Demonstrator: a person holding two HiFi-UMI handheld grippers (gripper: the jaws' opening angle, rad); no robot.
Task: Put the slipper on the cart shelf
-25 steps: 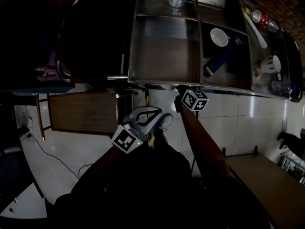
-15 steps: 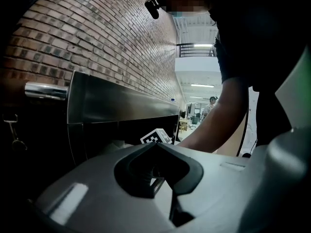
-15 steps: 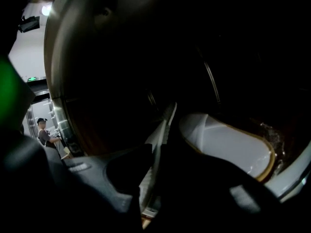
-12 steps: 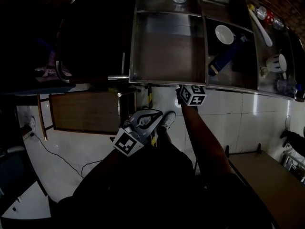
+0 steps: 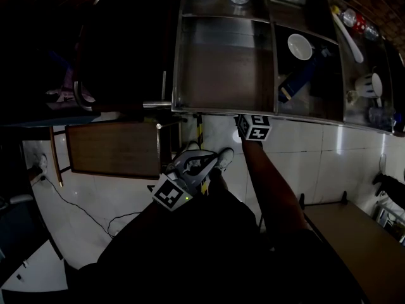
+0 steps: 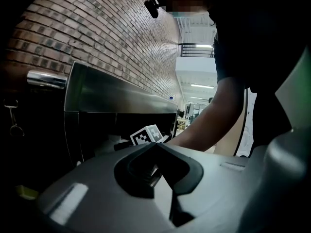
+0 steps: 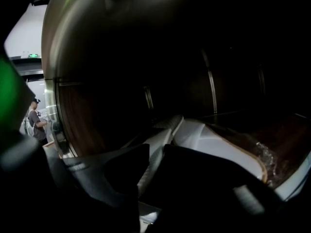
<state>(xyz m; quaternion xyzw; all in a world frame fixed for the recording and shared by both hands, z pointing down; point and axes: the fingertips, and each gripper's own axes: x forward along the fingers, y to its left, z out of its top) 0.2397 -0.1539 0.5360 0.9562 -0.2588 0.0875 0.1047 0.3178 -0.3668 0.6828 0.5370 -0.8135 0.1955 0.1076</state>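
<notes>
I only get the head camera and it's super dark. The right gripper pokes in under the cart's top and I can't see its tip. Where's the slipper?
Observer: The white slipper appears to rest on the cart shelf inside the cart. The right gripper view shows it.
Operator: Is it let go?
Observer: Not clearly. The right gripper has just been opening its jaws, but the slipper's edge fills the gap and looks to touch both.
Operator: And the left one?
Observer: In its own view the left gripper has its jaws together, with nothing in them.
</notes>
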